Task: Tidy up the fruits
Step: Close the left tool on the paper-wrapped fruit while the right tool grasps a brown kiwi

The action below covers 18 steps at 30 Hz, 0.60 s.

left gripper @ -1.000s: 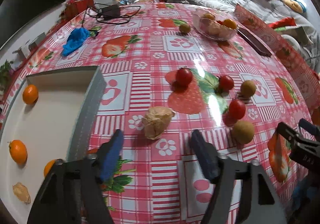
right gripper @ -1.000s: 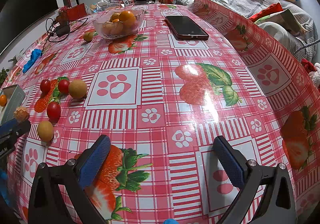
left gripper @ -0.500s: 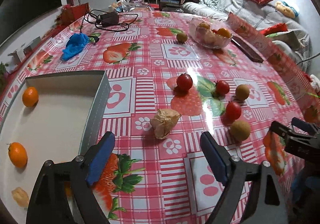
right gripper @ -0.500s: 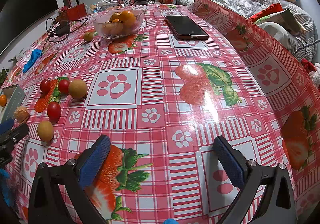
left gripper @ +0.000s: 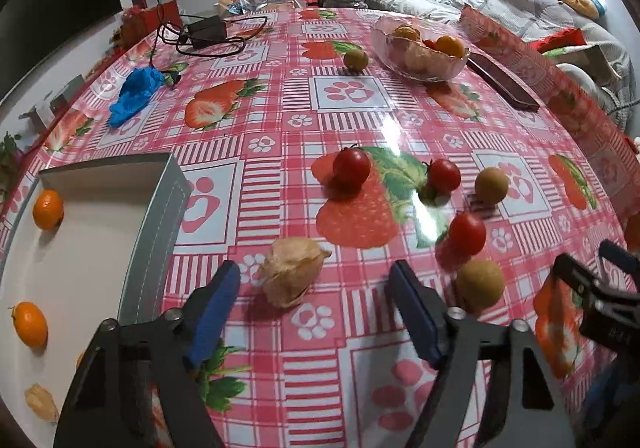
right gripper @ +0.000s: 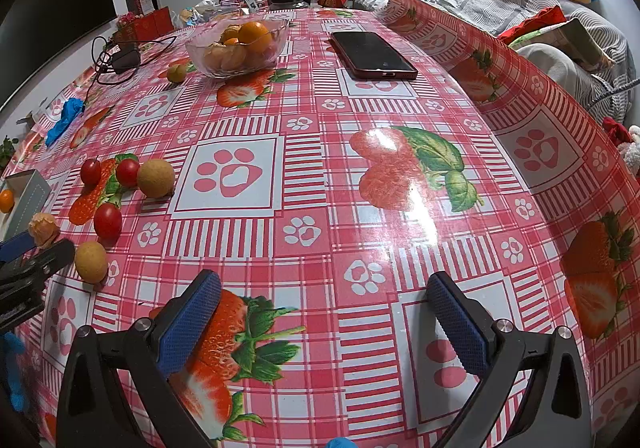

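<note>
On the table (left gripper: 360,96), husk fruit between spread left claw pads.

Papery husk fruit (left gripper: 292,272) lies near the table's near edge, just ahead of the left gripper (left gripper: 316,308), whose jaws, just now closing, stand apart and touch nothing. Beside it sits the grey tray (left gripper: 160,216) holding kumquats (left gripper: 48,209). Right gripper (right gripper: 324,322) gapes wide, empty, over bare cloth.

A papery husked fruit (left gripper: 290,272), three red tomatoes (left gripper: 352,167) and two tan longans (left gripper: 479,284) lie loose beside the grey tray (left gripper: 158,224).
</note>
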Motion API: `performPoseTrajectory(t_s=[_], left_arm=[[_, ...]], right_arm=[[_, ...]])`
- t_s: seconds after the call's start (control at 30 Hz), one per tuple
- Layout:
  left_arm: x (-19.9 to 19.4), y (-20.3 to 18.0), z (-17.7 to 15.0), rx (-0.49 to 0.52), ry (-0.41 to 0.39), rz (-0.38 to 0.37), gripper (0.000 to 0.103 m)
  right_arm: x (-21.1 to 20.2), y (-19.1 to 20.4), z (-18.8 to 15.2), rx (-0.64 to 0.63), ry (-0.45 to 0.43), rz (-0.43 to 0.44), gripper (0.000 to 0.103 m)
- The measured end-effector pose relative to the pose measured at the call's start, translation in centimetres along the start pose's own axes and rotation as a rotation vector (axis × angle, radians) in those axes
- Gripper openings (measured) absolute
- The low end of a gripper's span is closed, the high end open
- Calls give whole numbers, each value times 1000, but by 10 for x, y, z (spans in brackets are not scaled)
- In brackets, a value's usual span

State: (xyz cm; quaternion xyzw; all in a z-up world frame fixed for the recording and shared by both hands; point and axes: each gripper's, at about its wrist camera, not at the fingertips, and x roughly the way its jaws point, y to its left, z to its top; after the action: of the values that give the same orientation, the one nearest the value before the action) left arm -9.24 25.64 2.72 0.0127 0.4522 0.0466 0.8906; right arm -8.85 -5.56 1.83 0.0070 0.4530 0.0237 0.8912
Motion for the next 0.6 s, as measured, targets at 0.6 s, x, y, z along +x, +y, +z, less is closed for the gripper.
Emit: performPoseTrajectory(t_s=[0.6], left_arm=[[-35,14,-43,3,5,-11,28]], right_arm=[[-14,35,-2,-58,60,182,103]])
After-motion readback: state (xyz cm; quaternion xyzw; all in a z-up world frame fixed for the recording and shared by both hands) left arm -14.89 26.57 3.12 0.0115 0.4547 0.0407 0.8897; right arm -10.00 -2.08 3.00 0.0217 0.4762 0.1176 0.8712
